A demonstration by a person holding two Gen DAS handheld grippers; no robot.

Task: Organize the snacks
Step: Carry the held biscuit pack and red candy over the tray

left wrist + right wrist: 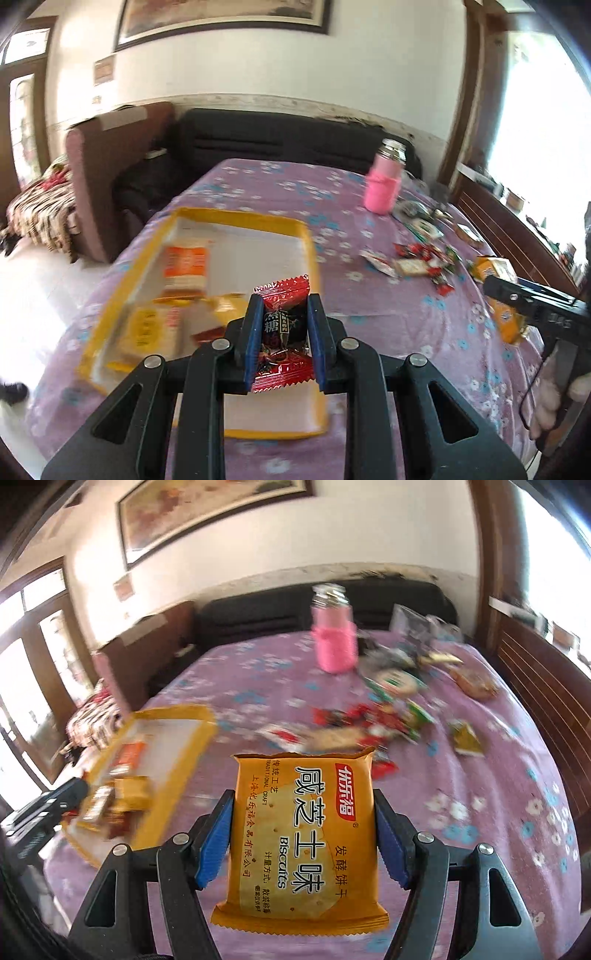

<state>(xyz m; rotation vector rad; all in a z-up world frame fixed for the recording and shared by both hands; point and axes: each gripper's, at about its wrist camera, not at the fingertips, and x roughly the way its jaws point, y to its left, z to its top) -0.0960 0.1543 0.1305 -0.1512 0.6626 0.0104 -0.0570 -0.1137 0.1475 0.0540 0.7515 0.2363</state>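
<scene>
Snacks are up in both tools: the left gripper is clamped on a red-and-black wrapped candy over the near edge of the yellow tray, while the right gripper pinches an orange biscuit packet by its sides above the purple flowered tablecloth. Blur softens it, but that tray, toward the table's left edge, seems to hold several orange packets. Loose sweets lie scattered toward the right edge, a pink bottle upright near the far edge.
</scene>
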